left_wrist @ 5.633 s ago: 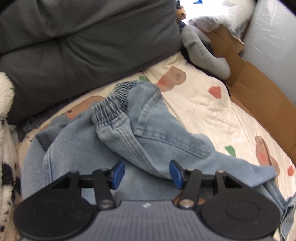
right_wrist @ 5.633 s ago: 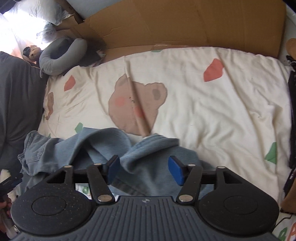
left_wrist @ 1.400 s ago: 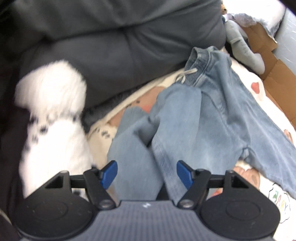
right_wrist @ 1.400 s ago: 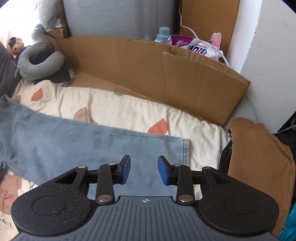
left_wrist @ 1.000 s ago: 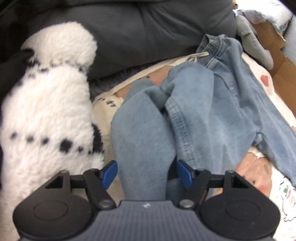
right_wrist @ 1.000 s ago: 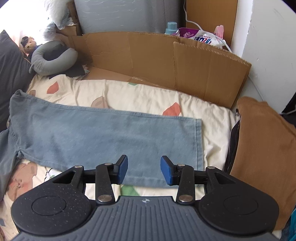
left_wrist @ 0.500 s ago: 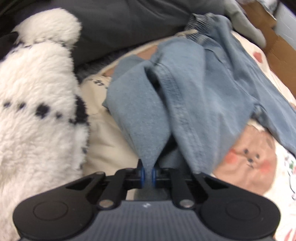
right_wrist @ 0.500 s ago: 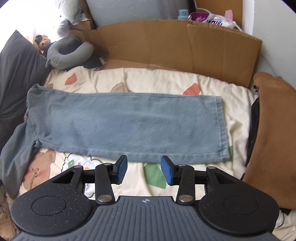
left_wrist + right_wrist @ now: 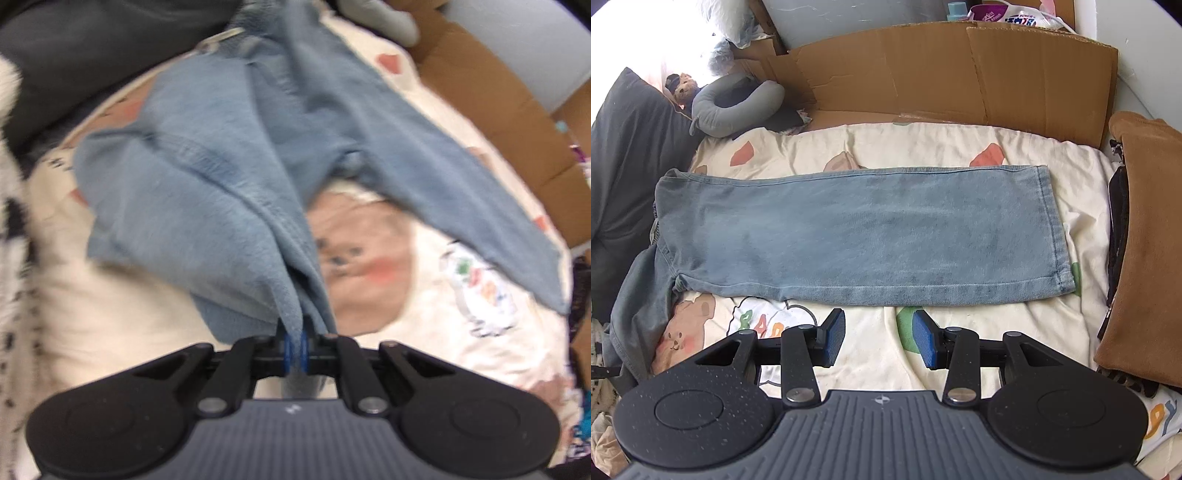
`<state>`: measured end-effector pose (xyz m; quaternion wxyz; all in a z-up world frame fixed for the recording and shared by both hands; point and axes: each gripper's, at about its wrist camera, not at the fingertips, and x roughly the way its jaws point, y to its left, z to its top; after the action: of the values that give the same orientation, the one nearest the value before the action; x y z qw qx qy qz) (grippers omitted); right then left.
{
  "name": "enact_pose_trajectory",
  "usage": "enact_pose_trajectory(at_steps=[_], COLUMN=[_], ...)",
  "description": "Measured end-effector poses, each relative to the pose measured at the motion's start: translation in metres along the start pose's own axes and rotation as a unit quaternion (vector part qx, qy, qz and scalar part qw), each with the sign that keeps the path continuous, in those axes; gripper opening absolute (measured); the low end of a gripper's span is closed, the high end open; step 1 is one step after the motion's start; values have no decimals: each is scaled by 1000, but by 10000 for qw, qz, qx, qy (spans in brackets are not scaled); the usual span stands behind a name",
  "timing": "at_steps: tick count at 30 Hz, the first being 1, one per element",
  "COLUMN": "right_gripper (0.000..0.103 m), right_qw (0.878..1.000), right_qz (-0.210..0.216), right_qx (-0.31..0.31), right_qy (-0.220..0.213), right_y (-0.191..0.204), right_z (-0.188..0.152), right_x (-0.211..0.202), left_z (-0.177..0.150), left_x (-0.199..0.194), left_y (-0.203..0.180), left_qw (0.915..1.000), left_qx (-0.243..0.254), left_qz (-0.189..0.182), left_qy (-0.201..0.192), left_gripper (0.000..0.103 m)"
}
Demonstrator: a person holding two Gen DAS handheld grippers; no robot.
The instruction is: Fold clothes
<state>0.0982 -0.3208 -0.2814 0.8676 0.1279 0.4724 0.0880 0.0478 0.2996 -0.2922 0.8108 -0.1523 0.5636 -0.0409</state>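
Left wrist view: the left gripper (image 9: 294, 349) has its fingers (image 9: 286, 347) pinched tight on the end of one leg of the jeans (image 9: 229, 192). That leg rises bunched and creased straight ahead of them, so it is not yet laid flat.

Right wrist view: the right gripper (image 9: 878, 341) holds nothing, its fingers (image 9: 834, 338) partly apart over the bed sheet (image 9: 960, 332). The other leg of the jeans (image 9: 864, 236) lies smoothed flat just beyond the fingertips. I judge the task early: spreading half done, no fold made.
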Motion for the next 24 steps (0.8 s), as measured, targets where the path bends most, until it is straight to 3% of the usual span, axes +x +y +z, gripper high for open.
enact_pose_trajectory(at_steps=[8,24], right_gripper=[48,48], right_qw=[9999,9994], right_qz=[81,330], right_qx=[58,-39], right_qy=[-50,-67], right_y=[-3,13], right_z=[-1,10], right_x=[-2,10], left_z=[38,118], left_x=[-23,-85], left_y=[-52,-96], left_qw=[9960,9819], left_qx=[142,335], left_qz=[-813,-1430], left_qy=[-341,-1196], left_gripper=[5,5])
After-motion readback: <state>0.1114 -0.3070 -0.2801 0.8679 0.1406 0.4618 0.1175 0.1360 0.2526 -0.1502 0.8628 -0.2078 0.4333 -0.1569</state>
